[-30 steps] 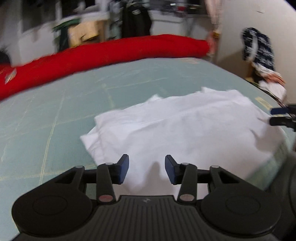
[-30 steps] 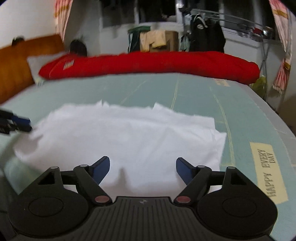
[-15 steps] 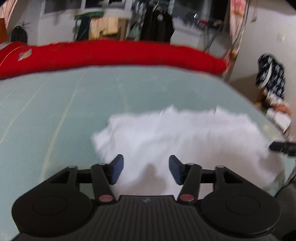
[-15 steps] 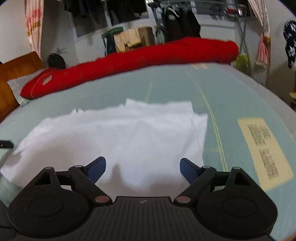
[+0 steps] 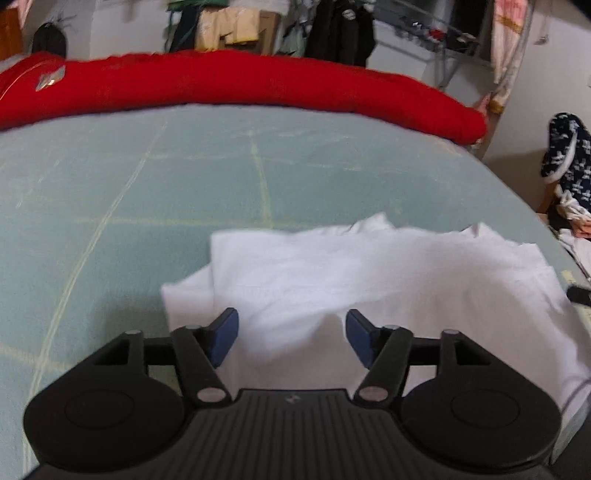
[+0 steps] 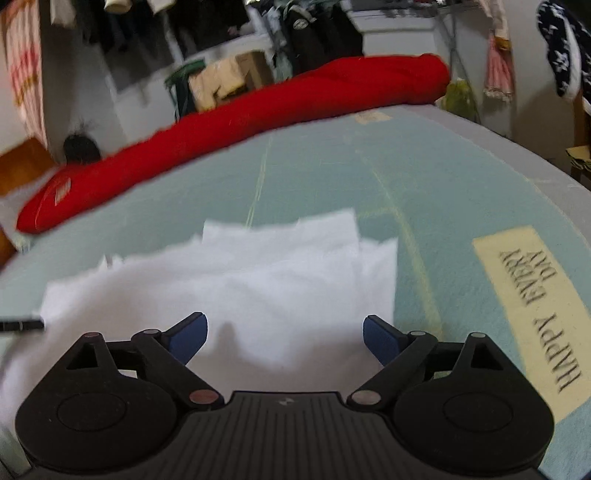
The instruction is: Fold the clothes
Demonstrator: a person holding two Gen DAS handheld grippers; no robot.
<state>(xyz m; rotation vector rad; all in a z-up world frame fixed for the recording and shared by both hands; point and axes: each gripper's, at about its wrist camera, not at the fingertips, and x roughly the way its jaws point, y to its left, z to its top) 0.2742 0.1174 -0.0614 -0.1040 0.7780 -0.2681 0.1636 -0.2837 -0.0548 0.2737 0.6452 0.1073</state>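
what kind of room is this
Most likely a bedroom: the white garment lies on a bed with a pale green sheet, a red duvet rolled along it, and clothes hanging behind.

The white garment (image 5: 388,280) is running under the left gripper's (image 5: 291,338) black body, so its near edge is hiding; its right side is slipping out of the picture's edge. In the right wrist view the garment's (image 6: 240,291) folds are blurring into one pale mass. The hanging clothes (image 6: 310,33) behind the red bolster (image 6: 258,107) are smearing too much to tell apart.
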